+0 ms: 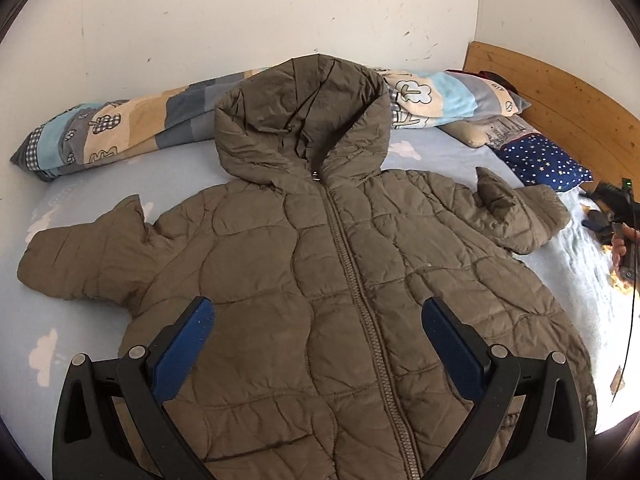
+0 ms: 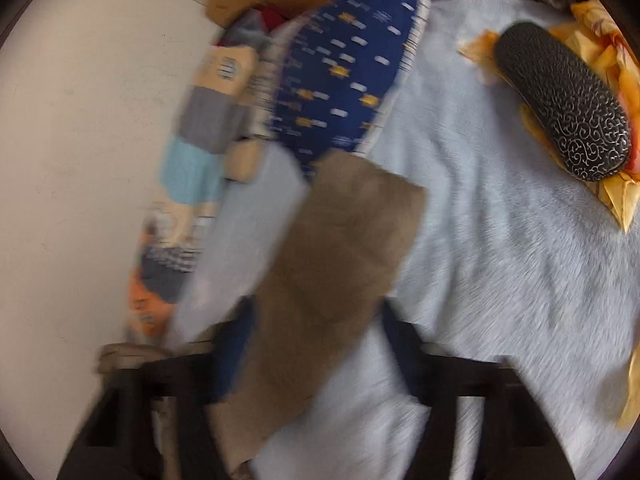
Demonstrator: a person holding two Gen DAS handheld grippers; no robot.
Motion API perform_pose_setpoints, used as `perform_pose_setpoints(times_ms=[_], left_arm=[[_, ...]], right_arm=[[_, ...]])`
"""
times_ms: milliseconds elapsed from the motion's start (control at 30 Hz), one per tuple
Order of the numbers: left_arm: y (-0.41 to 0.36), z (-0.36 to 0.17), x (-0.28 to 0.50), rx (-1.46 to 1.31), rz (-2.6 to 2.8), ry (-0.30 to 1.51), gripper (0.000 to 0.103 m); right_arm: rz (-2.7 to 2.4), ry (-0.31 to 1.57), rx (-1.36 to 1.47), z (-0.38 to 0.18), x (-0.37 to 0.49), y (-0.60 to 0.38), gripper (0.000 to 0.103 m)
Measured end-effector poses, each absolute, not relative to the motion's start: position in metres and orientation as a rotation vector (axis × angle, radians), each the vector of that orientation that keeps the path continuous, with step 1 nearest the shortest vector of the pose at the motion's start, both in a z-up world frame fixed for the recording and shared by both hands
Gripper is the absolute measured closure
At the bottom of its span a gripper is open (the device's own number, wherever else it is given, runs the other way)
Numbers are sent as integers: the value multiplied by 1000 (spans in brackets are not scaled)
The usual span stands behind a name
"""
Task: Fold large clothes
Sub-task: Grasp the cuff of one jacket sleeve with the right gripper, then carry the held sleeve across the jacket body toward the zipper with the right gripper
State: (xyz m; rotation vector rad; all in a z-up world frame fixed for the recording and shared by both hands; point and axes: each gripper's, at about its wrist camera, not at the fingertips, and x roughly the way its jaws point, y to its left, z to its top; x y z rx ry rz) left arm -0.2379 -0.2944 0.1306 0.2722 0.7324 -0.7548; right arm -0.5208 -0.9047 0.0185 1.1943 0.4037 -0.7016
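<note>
White walls and a wooden headboard (image 1: 560, 92) frame the bed (image 1: 80, 320), where the olive puffer jacket (image 1: 320, 280) lies face up, zipped, hood toward the far wall beside a rolled patterned quilt (image 1: 120, 128). Above its hem the left gripper (image 1: 316, 312) hovers, jaws wide apart and empty. At the right, the right gripper (image 2: 316, 320) appears blurred with the sleeve (image 2: 340, 248) between its fingers; whether it is clamped I cannot tell. Folding looks barely begun, and the sleeve needs carrying left across the chest.
</note>
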Motion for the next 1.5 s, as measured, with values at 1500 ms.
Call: perform_pose_setpoints(times_ms=[1500], left_arm=[[-265, 109, -197, 170, -649, 910, 0]], right_arm=[[-247, 211, 654, 266, -394, -680, 90]])
